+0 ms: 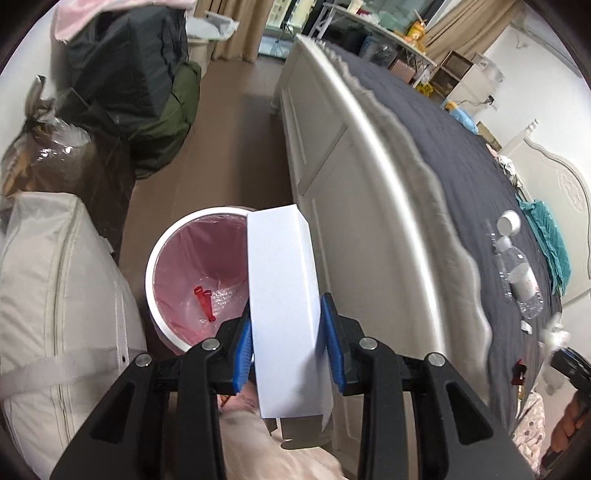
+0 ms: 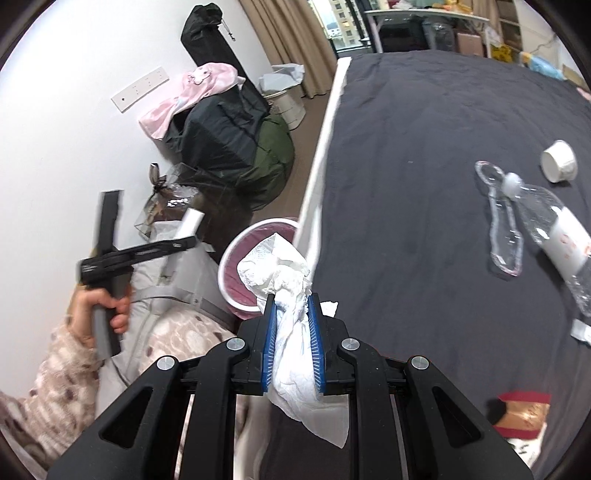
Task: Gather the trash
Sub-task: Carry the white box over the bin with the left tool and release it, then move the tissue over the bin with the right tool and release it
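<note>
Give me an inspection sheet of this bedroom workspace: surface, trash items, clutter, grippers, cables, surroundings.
Surface: dark grey bedspread, wrinkled.
Job's things: round white bin with pink liner on the floor beside the bed, red scrap inside; clear plastic bottle with white label, white paper cup on its side, clear plastic wrapper and red-and-brown packet lie on the bedspread.
Clutter: black and green bags, pink cloth, grey storage bag along the wall.
Grippers: left gripper shut on a white rectangular cardboard box; right gripper shut on crumpled white tissue.
Cables: nothing seen clearly.
Surroundings: beige curtains, white table by the window.
</note>
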{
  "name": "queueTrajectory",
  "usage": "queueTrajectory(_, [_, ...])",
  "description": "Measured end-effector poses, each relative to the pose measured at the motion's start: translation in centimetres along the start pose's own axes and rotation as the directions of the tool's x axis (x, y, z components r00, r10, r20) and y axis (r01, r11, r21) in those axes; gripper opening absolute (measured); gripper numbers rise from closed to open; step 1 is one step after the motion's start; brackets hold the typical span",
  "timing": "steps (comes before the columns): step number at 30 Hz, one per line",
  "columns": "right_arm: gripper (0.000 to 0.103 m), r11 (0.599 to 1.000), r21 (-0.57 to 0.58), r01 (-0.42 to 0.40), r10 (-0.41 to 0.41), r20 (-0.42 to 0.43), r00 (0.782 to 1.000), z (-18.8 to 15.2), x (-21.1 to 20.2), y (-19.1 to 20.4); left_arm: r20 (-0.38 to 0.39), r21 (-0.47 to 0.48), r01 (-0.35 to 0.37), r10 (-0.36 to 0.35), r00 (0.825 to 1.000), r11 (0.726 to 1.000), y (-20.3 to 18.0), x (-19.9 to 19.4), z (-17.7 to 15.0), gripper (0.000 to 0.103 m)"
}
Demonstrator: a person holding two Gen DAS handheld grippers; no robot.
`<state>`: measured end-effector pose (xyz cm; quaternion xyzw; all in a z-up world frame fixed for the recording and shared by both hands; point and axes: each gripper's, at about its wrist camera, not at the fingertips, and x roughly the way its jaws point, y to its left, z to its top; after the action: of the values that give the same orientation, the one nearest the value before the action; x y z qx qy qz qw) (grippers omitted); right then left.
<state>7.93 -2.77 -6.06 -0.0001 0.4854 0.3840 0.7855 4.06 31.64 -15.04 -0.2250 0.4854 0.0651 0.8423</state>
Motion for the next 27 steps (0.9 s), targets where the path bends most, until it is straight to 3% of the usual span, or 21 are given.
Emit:
queueTrajectory(6, [0.016, 0.999, -0.029, 0.021, -0.022, -0.032, 0.999, 0.0, 1.2, 0.9, -0.081, 0.012, -0.052, 0.053, 0.995, 0.999, 2.7, 5.5, 2.7, 0.035])
queueTrajectory(8, [0.016, 0.999, -0.019, 0.029, -0.030, -0.042, 0.999, -0.1, 1.4, 0.6, -0.112, 0.005, -0.069, 0.069, 0.991, 0.998, 3.3, 6.8, 3.3, 0.055])
queueTrajectory(9, [0.016, 0.999, -0.016, 0.032, -0.033, -0.044, 0.998, -0.1, 1.4, 0.5, -0.138, -0.001, -0.077, 0.076, 0.988, 0.997, 3.4, 7.5, 3.5, 0.090])
queueTrajectory(10, [0.016, 0.999, -0.012, 0.035, -0.036, -0.048, 0.998, -0.1, 1.5, 0.3, -0.160, -0.005, -0.095, 0.093, 0.983, 0.995, 3.5, 8.0, 3.5, 0.097])
queueTrajectory(15, [0.016, 0.999, 0.012, 0.039, -0.038, -0.050, 0.998, -0.2, 1.5, -0.4, -0.194, 0.021, -0.137, 0.139, 0.971, 0.990, 2.9, 8.5, 2.9, 0.098])
queueTrajectory(27, [0.016, 0.996, -0.085, 0.003, -0.009, -0.071, 0.997, 1.7, 3.7, 2.1, -0.071, -0.026, -0.197, 0.195, 0.978, 0.980, 2.7, 2.2, 1.0, 0.098])
